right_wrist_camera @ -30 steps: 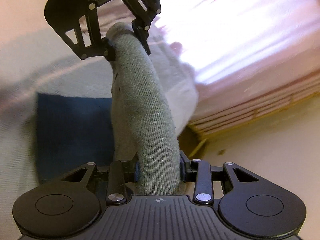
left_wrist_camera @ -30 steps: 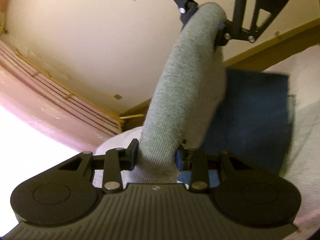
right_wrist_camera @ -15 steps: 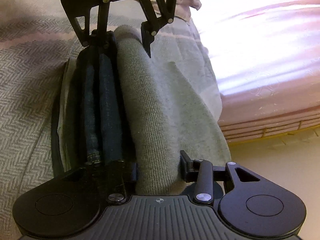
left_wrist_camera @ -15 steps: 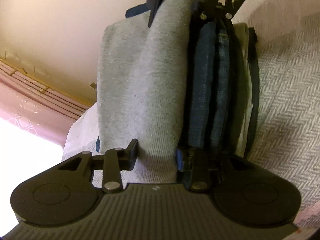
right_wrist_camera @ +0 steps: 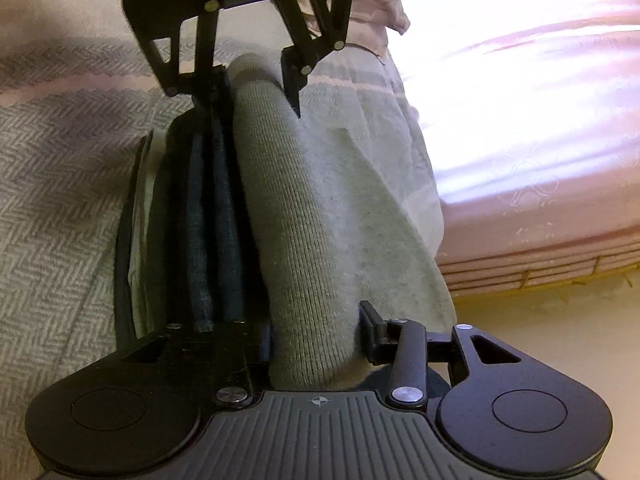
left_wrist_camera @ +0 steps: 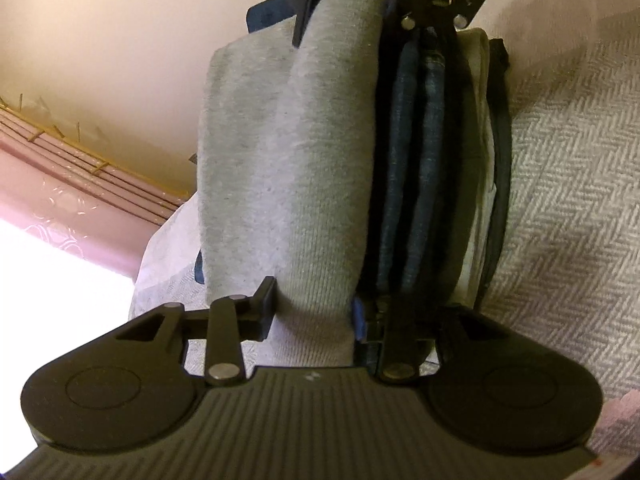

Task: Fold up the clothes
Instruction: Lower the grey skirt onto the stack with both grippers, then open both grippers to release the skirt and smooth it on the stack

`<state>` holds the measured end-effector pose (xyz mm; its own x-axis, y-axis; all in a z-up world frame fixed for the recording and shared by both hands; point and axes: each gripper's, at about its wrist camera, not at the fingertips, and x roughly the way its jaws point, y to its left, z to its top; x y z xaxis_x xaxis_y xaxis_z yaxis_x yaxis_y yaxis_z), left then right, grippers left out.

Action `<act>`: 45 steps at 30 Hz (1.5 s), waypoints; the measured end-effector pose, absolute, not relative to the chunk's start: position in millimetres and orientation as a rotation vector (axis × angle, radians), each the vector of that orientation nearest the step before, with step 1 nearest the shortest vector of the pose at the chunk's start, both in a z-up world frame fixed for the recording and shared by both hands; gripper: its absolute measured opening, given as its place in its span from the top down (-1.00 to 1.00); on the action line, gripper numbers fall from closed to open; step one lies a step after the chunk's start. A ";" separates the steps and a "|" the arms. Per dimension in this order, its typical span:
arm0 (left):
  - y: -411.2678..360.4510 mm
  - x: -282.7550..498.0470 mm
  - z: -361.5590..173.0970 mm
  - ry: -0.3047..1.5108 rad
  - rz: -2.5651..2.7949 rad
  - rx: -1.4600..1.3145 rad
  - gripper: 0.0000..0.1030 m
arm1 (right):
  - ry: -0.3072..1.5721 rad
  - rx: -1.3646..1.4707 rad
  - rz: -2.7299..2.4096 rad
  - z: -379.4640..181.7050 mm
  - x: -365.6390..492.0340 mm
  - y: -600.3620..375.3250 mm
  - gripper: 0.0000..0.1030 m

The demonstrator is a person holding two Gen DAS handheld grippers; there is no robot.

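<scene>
A folded grey knit garment (left_wrist_camera: 288, 168) is stretched between my two grippers, which face each other. My left gripper (left_wrist_camera: 314, 308) is shut on its near end, and my right gripper (left_wrist_camera: 352, 8) grips the far end. In the right wrist view the same garment (right_wrist_camera: 304, 216) runs from my right gripper (right_wrist_camera: 316, 332) up to the left gripper (right_wrist_camera: 256, 84). The garment lies pressed against a stack of folded clothes with blue jeans (left_wrist_camera: 416, 160) in it. One finger of each gripper sits between the grey garment and the jeans (right_wrist_camera: 212, 220).
The stack rests on a grey herringbone bed cover (left_wrist_camera: 560, 180), also in the right wrist view (right_wrist_camera: 60, 200). A pink mattress (right_wrist_camera: 520, 120) lies beyond the cover's edge. Cream floor (left_wrist_camera: 100, 60) shows past the bed.
A second ago the grey garment hung in the air over a blue cloth. Both grippers have brought it down against the stack of folded clothes; little has moved in the last half second.
</scene>
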<state>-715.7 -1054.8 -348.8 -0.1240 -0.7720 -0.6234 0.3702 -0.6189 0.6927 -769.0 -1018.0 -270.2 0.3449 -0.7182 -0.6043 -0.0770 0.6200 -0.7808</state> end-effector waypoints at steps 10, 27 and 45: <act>-1059.9 -725.2 -353.8 -0.541 -1.815 1.384 0.38 | 1.081 -0.743 -0.552 -270.6 -773.2 -987.1 0.25; -1063.0 -723.1 -349.9 -0.461 -1.788 1.369 0.30 | 1.053 -0.739 -0.536 -273.6 -779.9 -983.7 0.26; -1042.0 -708.1 -286.6 -0.167 -1.876 1.250 0.29 | 1.059 -0.285 -0.735 -238.4 -834.7 -983.0 0.21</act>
